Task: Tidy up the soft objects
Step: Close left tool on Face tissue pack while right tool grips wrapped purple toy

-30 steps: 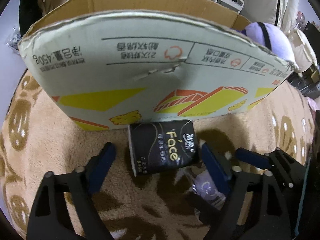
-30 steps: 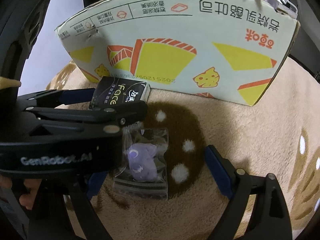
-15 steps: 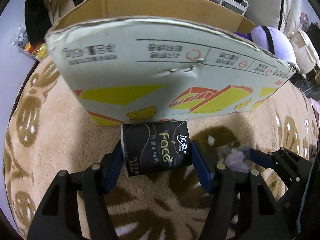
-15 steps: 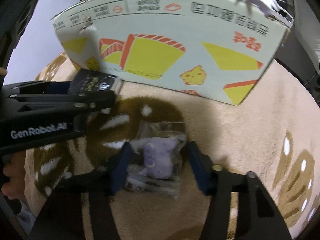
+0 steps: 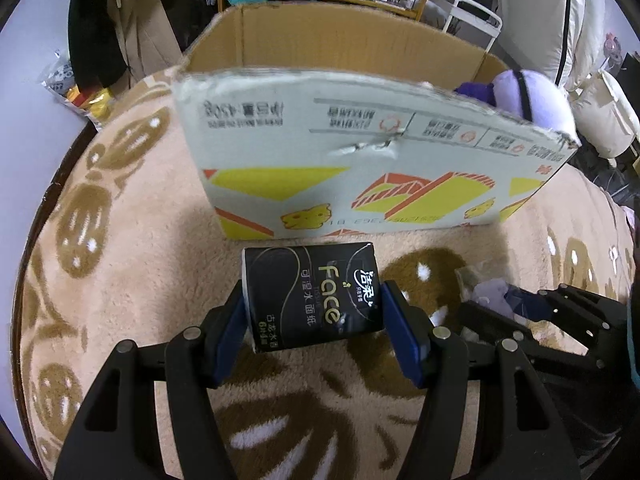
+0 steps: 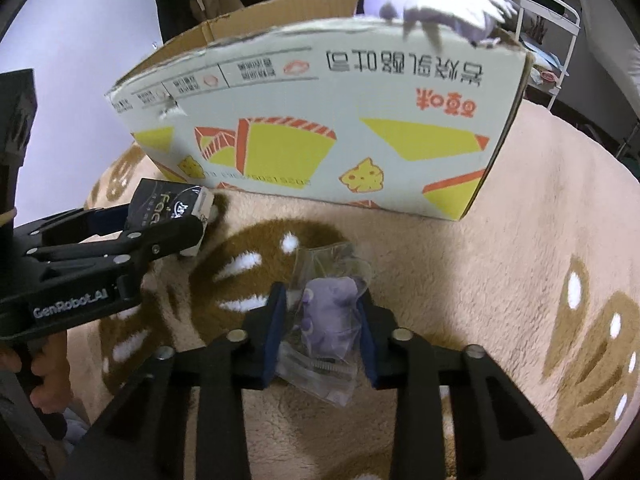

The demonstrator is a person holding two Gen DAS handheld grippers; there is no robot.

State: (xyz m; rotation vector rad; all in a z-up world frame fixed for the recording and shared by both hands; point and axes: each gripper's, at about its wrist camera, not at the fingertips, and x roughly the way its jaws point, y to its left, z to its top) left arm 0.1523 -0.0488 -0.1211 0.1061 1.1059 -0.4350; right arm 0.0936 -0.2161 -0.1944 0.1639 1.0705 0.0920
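A fluffy beige blanket (image 5: 132,264) with brown patterns covers the surface, with cluttered shelves and hanging clothes behind. An open cardboard box (image 5: 360,168) stands at twelve o'clock in both wrist views; a large purple plush toy (image 5: 528,96) already rests inside at its right end, peeking over the rim.

In the left wrist view, the left gripper (image 5: 314,312) clamps a black pack of face tissues (image 5: 312,292) between its blue pads, just in front of the box wall. At three o'clock the right gripper (image 6: 320,320) is seen; its jaws are closing narrowly on a clear plastic bag (image 6: 324,320) holding a small purple plush, pads pressing the bag's sides.

One toy seems stored. Both gripped items are outside the box and probably go in next.
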